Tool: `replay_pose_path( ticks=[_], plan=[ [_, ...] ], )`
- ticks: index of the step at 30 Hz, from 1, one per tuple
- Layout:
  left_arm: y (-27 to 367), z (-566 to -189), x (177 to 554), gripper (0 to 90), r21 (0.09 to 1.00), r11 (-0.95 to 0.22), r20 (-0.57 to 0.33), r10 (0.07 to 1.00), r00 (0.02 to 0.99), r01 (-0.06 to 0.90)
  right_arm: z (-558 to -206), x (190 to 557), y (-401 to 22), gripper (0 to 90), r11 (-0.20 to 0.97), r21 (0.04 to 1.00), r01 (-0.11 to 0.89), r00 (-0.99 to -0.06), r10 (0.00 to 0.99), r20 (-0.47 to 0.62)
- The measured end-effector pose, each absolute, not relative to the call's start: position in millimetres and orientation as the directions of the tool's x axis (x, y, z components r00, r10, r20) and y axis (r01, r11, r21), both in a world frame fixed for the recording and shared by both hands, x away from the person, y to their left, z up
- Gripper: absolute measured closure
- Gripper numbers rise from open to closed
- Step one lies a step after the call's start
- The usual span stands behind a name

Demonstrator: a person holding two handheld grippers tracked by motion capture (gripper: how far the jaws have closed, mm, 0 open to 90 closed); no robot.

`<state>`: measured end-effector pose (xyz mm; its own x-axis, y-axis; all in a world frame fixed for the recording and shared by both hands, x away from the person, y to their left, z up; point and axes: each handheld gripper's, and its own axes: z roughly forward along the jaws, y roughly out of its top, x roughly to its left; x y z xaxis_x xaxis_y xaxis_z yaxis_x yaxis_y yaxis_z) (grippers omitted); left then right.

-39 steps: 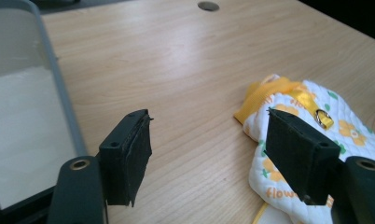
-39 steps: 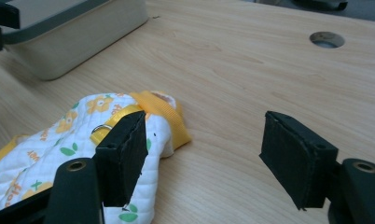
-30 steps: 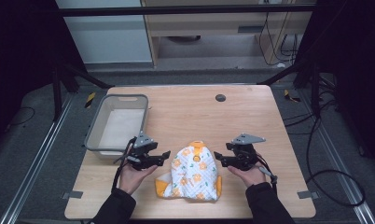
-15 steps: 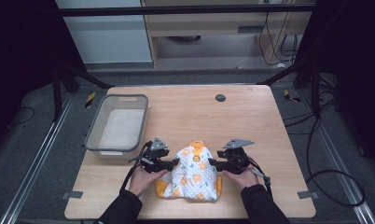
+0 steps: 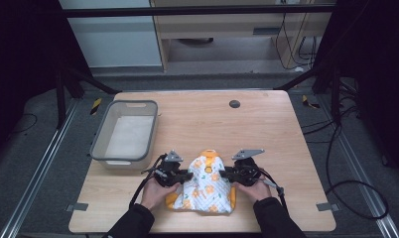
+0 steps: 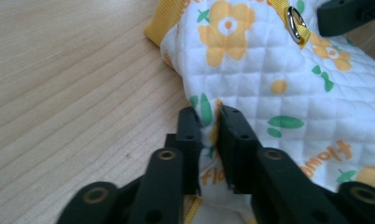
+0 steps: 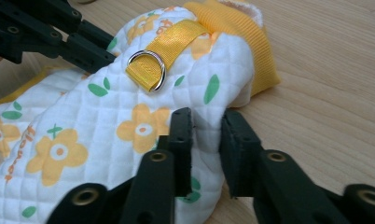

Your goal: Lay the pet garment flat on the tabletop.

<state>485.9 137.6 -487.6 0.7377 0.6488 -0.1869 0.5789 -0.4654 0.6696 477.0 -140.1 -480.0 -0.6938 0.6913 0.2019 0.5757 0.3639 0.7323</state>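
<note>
The vest (image 5: 205,182) lies flat near the front edge of the table (image 5: 267,124), between the two grippers. Its left edge is pinched by the left gripper (image 6: 209,122), whose jaws have just been closing, with a fold of quilted cloth caught between them. The right edge is nipped likewise by the right gripper (image 7: 205,125), its jaws also just closed in. Before any lift, both bites are best checked as deep enough, and the two sides raised evenly so the cloth is not tugged free; the tray (image 5: 99,144) is well apart
</note>
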Motion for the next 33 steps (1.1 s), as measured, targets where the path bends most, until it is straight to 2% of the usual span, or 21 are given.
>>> replay_pose_path(
  ticks=[4, 6, 17, 21, 25, 29, 33],
  plan=[
    [137, -487, 484, 84.9, 0.663, -0.48, -0.188, 0.636, 0.749, 0.574, -479, 476, -140, 87.1, 0.373, 0.724, 0.58, -0.702, 0.68, 0.211],
    [137, -486, 484, 85.6, 0.663, -0.486, -0.181, 0.634, 0.752, 0.57, -478, 476, -140, 88.1, 0.375, 0.721, 0.583, -0.703, 0.678, 0.215],
    [148, -451, 462, 86.4, 0.759, -0.424, -0.144, 0.63, 0.763, 0.493, -455, 456, -154, 88.3, 0.319, 0.793, 0.519, -0.722, 0.66, 0.206],
    [154, -422, 441, 86.4, 0.815, -0.4, -0.097, 0.62, 0.779, 0.42, -442, 444, -158, 88.3, 0.296, 0.829, 0.475, -0.736, 0.649, 0.191],
    [154, -409, 435, 86.4, 0.833, -0.396, -0.072, 0.617, 0.784, 0.387, -427, 435, -160, 88.2, 0.278, 0.855, 0.438, -0.747, 0.641, 0.174],
    [149, -394, 441, 86.3, 0.85, -0.389, -0.027, 0.641, 0.767, 0.355, -414, 440, -161, 87.9, 0.225, 0.879, 0.42, -0.726, 0.665, 0.177],
    [141, -389, 466, 85.9, 0.863, -0.366, 0.012, 0.704, 0.71, 0.348, -409, 466, -155, 87.2, 0.171, 0.893, 0.417, -0.673, 0.718, 0.177]
  ],
)
